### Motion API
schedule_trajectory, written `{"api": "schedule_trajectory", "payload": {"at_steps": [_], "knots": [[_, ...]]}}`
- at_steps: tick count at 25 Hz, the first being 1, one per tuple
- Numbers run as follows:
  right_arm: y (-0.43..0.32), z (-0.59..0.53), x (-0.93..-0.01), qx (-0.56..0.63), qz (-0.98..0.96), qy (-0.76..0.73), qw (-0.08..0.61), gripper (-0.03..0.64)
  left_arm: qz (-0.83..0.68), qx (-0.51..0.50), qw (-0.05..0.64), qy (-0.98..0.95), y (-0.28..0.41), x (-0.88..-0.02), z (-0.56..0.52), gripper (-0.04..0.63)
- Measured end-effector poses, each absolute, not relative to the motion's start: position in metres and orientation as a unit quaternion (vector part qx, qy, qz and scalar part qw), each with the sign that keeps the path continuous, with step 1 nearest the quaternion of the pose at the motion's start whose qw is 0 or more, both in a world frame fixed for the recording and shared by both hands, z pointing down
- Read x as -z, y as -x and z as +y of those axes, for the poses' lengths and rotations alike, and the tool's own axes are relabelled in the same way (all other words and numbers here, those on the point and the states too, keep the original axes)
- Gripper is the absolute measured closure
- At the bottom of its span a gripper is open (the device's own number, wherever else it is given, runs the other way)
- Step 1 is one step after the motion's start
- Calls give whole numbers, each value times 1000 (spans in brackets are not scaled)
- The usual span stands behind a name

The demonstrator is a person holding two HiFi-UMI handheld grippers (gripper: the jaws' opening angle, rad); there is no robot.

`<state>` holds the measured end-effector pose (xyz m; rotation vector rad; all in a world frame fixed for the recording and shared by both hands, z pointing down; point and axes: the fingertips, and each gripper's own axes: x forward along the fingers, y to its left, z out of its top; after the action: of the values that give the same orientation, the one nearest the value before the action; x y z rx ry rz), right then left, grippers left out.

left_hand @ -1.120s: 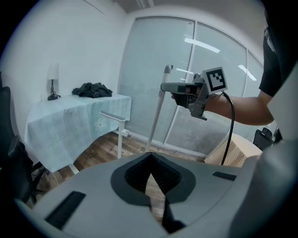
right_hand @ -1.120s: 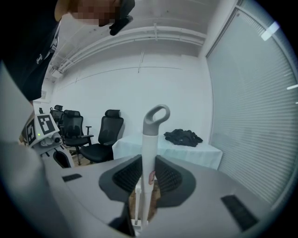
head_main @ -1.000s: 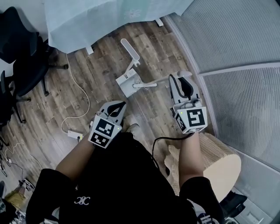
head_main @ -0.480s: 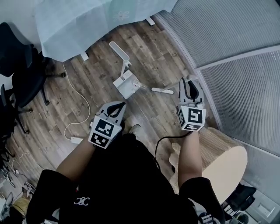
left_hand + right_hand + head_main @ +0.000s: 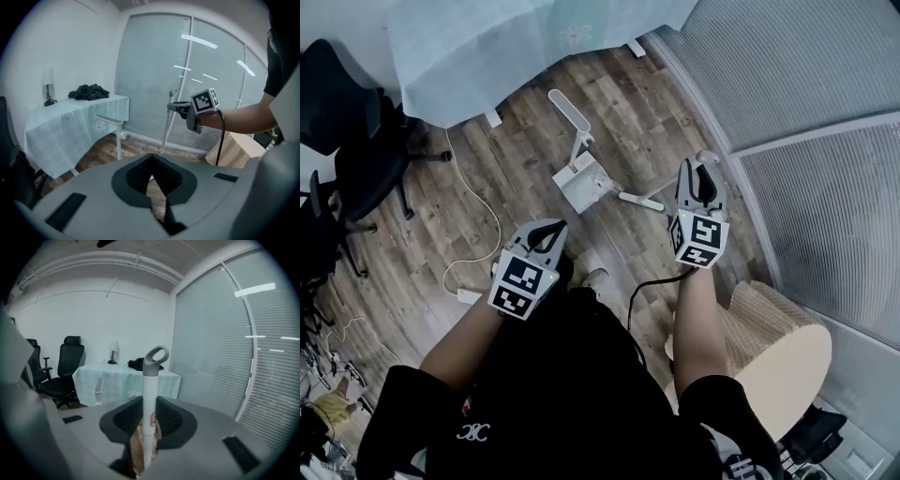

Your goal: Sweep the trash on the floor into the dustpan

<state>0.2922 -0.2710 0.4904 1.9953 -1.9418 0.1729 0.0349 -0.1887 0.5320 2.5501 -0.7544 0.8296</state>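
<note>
While the right gripper (image 5: 699, 173) is clamped on the broom (image 5: 150, 380) pole just under its grey loop, the left gripper (image 5: 551, 231) is empty, fingers together, hanging over the floor (image 5: 525, 159) near the person's legs. Dustpan (image 5: 583, 180) stands free on the wood ahead of the left gripper, long handle upright, nothing holding it. From the head view the broom's lower pole slants down toward the dustpan and ends just beside it. Can't make out any trash in these views; too small, or hidden by the arms.

Risks as I see them:
- Dustpan unbraced. Any push from the broom could slide or tip it, since the left gripper isn't on its handle.
- Grip sits high on a thin round pole. With that much lever below, the pole could twist or swing in the jaws and the sweep would go wide.
- White cable (image 5: 469, 202) lies on the floor to the left of the dustpan. A long stroke that way could snag it.
- Wicker stool (image 5: 773, 342) is close behind the right arm, so the backswing is cramped.
</note>
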Motion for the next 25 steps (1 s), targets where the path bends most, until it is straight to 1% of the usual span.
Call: {"api": "schedule_trajectory", "payload": {"at_steps": [5,9,16,25], "knots": [[-253,-273,-489,-69,-722,-669,161,522,-274,-291,178,-899,-27,-531,-186,600],[-227,-271,-484,-63,-742,-647,163,522,-278,-287,176,-900,-26,-528,-184,600],[-219,-252,-467,-73,-740,-647,167,522,-284,-274,166,-904,-33,-517,-178,600],[-212,-200,-414,-71,-737,-660,128,522,-322,-235,143,-906,-58,-480,-176,600]]}}
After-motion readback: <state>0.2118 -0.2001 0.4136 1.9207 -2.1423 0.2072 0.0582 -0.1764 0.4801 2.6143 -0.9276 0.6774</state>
